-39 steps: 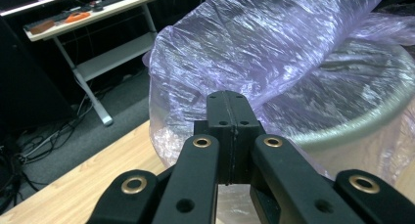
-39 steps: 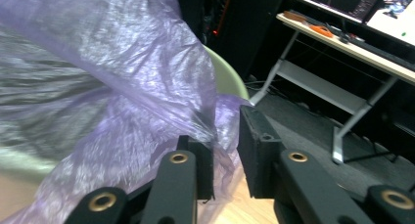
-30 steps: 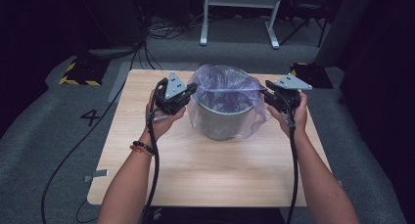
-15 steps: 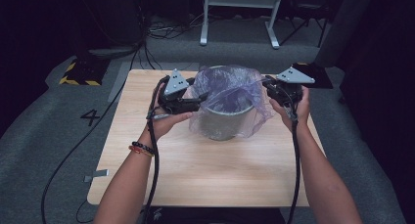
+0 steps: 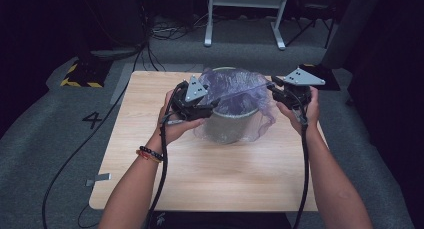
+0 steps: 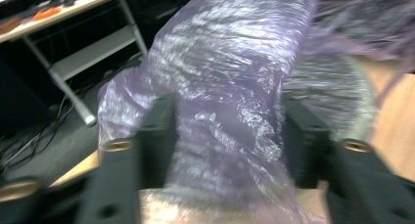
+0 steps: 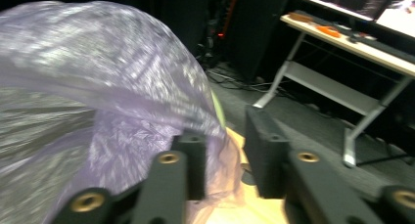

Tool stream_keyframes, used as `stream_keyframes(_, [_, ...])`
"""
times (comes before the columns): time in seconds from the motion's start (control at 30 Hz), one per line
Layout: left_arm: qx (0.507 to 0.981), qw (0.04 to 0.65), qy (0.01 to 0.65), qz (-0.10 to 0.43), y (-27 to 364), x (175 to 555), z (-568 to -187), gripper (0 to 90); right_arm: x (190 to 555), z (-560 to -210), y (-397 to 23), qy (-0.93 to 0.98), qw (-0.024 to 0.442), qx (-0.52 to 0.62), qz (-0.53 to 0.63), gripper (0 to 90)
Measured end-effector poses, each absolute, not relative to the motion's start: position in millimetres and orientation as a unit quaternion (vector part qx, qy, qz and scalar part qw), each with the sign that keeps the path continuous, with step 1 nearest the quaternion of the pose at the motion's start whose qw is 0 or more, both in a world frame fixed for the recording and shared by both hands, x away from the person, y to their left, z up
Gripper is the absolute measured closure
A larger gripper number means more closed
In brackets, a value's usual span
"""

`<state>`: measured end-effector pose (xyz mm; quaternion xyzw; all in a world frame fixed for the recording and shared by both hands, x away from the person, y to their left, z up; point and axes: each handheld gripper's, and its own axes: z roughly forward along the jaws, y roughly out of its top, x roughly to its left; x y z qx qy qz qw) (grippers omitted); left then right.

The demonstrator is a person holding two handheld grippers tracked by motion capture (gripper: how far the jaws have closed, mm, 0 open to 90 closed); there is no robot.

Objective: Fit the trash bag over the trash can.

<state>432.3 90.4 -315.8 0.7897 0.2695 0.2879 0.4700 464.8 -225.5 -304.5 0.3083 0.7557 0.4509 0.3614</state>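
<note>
A grey round bin (image 5: 227, 126) stands mid-table under a thin purple plastic bag (image 5: 235, 89) that drapes down its sides. My left gripper (image 5: 207, 106) is at the bin's left rim. In the left gripper view its jaws (image 6: 230, 136) stand apart with a wide band of the bag (image 6: 230, 77) between them; they have just been closing, without pinching the film. My right gripper (image 5: 274, 89) hangs off the bin's right side. Its jaws (image 7: 225, 150) have just been opening; the bag (image 7: 98, 62) lies against the left finger and the gap looks empty.
The wooden table (image 5: 225, 179) has bare board in front of the bin. Behind it on the grey floor stand a white metal frame (image 5: 245, 19) and a yellow-striped black block (image 5: 80, 76). Cables trail off the table's left side.
My left gripper has shifted right, closer to the bin. The bag's puffed top has flattened and stretched toward the right gripper, which stayed about where it was.
</note>
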Motion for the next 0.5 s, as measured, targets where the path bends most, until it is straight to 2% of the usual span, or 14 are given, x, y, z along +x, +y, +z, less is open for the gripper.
stream_keyframes(0.07, [0.790,0.472,0.271,0.282,91.5,435.9,-316.8,69.2,460.9,-302.1,-225.6,0.760,0.355,0.307,0.449,58.4])
stream_keyframes(0.23, [0.791,0.465,0.260,0.301,90.8,435.0,-315.2,86.8,440.9,-291.9,-219.3,0.776,0.339,0.279,0.452,44.0])
stream_keyframes(0.37, [0.791,0.453,0.266,0.313,91.5,437.0,-313.8,89.6,427.6,-286.0,-215.7,0.786,0.328,0.267,0.451,29.2])
stream_keyframes(0.5, [0.788,0.451,0.272,0.318,92.7,439.2,-312.2,89.8,414.3,-284.6,-214.3,0.795,0.311,0.249,0.458,24.8])
